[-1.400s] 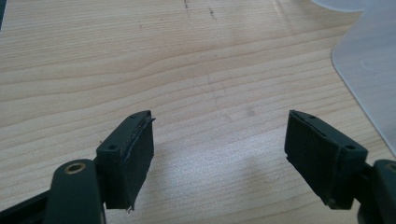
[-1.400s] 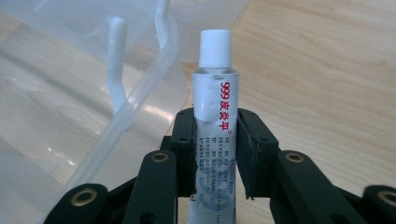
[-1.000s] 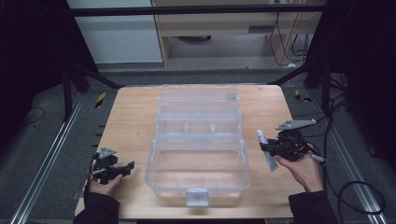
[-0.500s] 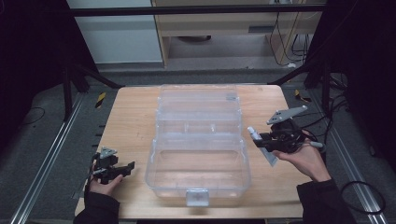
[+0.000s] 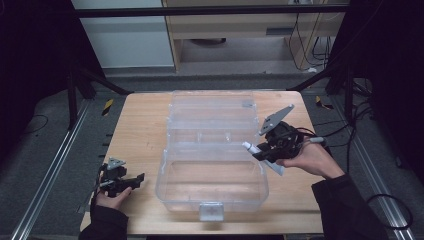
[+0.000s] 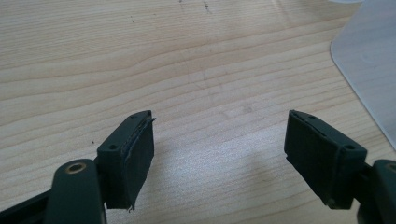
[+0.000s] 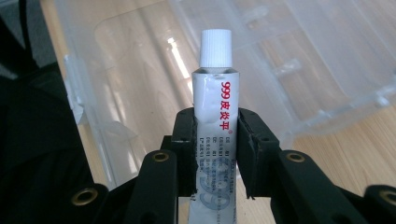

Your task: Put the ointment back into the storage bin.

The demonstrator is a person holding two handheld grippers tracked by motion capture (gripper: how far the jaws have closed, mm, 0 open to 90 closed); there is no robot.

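While clamped, tube (image 7: 216, 116) seemingly over clear box (image 5: 212, 192).

Open clear box (image 5: 212, 165) mid-table

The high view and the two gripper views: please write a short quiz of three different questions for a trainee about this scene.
1. True or false: the right tool is shut on the white tube.
2. Which way does the tube's cap point in the right gripper view? A) at the clear plastic box B) at the person's sleeve C) at the floor
3. Fill in: the left tool stands ____ above the bare wooden table.

Key: 1 true; 2 A; 3 open.
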